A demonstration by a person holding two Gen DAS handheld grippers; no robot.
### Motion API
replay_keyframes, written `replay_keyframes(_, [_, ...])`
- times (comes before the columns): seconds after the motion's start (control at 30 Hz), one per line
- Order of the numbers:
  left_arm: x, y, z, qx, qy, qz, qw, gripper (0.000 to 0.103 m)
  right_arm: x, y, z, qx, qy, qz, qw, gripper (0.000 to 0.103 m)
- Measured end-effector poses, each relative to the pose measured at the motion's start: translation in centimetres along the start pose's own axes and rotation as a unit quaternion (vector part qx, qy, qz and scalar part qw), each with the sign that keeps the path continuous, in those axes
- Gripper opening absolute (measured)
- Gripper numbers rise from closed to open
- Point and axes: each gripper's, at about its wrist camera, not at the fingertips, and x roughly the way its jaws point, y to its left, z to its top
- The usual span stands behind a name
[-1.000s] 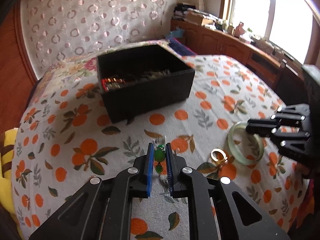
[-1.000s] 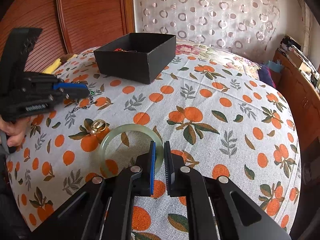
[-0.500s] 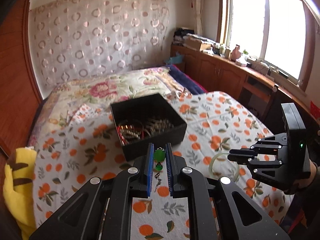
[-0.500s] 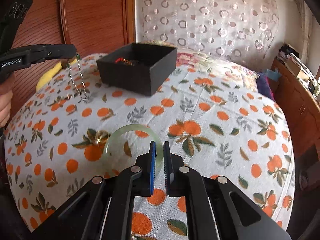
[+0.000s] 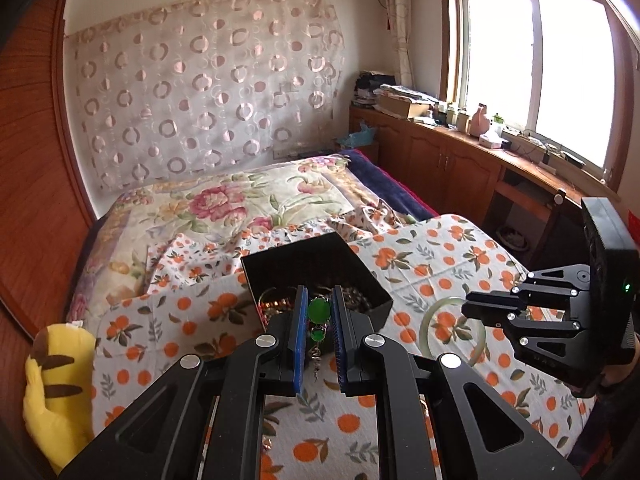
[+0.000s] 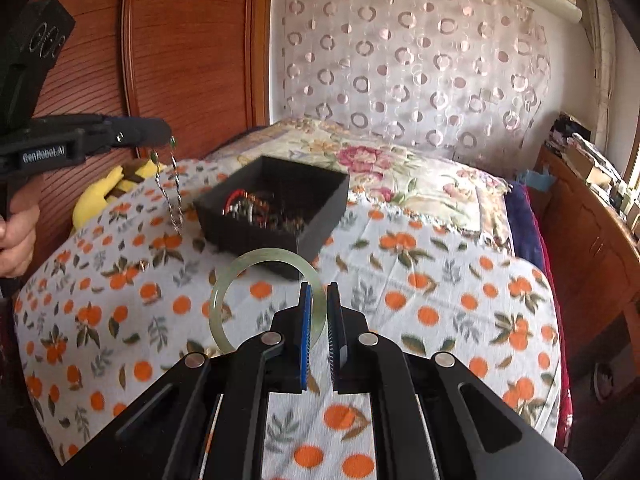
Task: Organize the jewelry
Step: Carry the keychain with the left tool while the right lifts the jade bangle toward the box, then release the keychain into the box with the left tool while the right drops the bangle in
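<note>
My left gripper [image 5: 319, 312] is shut on a green-stone necklace [image 5: 319, 309] and holds it high in the air; its silver chain [image 6: 175, 196] hangs down left of the black jewelry box [image 6: 276, 210]. The box [image 5: 344, 276] holds several bracelets and chains. My right gripper [image 6: 317, 300] is shut on a pale green jade bangle [image 6: 240, 272] and holds it lifted above the bedspread, in front of the box. The bangle also shows in the left wrist view [image 5: 436, 308].
The orange-print bedspread [image 6: 440, 300] covers the bed. A yellow plush toy [image 5: 52, 384] lies at the bed's left edge. A wooden wardrobe [image 6: 192, 40] stands at left, a wooden counter [image 5: 460, 160] with clutter under the window at right.
Both grippers rose from the bedspread. The left lifted the necklace clear of the cloth and towards the box. The right lifted the bangle off the cloth.
</note>
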Motion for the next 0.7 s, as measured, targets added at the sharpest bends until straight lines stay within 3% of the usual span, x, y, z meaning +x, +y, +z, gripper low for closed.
replay_keyframes(0.3, [1.8, 1.2, 2.0, -0.007, -0.007, -0.006, 0.9999, 0.011, 1.6, -0.8, 4.0, 0.003, -0.027, 0.012, 1.000, 0.009])
replay_keyframes(0.7, [4.9, 2.1, 2.9, -0.007, 0.005, -0.009, 0.9999, 0.011, 6.0, -1.8, 6.4, 0.006, -0.024, 0.033, 0.999, 0.009])
